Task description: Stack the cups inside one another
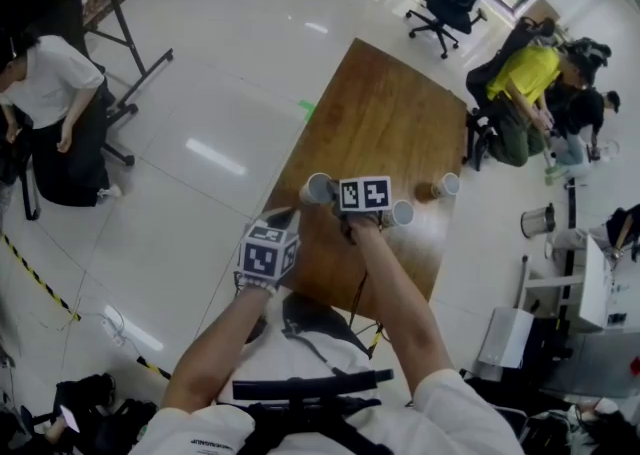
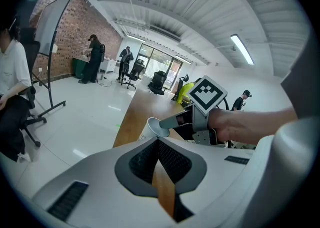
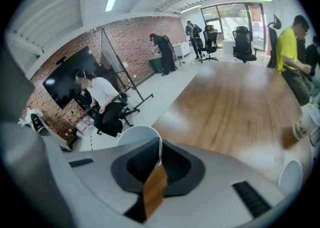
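Right gripper (image 3: 159, 153) is pinched tight on the thin rim of a plain white paper cup (image 3: 135, 136), by the wooden table's (image 1: 390, 113) left edge. Left gripper (image 2: 158, 143) is closed, holding nothing.

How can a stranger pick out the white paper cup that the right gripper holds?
Find the brown wooden table, then its near end. The white paper cup is at the left edge there in the head view. Unlike the other cups, its rim is pinched by the right gripper.
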Demonstrator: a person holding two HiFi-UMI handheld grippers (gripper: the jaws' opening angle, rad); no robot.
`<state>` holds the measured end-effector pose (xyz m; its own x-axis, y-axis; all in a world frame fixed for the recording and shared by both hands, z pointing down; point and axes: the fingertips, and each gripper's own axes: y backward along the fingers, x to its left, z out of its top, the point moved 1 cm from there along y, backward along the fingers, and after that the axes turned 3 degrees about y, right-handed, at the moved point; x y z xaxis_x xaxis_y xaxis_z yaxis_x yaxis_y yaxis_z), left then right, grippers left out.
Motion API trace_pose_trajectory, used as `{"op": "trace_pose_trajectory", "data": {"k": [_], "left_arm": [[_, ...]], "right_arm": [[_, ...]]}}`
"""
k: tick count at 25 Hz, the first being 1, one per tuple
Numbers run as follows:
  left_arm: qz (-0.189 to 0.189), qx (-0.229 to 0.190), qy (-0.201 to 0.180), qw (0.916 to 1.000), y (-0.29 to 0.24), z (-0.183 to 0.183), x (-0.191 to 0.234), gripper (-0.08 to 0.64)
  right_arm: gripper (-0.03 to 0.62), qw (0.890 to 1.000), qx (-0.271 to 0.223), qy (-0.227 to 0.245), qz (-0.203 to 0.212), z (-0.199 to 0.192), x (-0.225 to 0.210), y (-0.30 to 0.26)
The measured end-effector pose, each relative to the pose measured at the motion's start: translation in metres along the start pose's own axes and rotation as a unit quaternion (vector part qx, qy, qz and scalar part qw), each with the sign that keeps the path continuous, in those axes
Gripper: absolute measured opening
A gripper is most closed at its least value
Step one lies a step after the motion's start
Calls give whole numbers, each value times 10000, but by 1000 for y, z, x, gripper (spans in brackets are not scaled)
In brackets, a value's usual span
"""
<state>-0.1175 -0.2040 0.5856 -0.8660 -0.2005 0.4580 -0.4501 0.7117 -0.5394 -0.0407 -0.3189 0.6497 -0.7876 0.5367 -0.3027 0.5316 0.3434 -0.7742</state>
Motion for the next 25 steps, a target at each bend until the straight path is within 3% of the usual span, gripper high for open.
{"op": "trace_pose_trajectory", "data": {"k": [14, 25], "left_arm": [[-692, 336, -576, 9954, -20, -11, -67, -3], [-1125, 431, -924, 9884, -35, -14, -118, -3]], "right_arm": [[18, 9926, -980, -620, -373, 0, -51, 120], [17, 9739, -1776, -1130, -848, -11, -110, 222]]}}
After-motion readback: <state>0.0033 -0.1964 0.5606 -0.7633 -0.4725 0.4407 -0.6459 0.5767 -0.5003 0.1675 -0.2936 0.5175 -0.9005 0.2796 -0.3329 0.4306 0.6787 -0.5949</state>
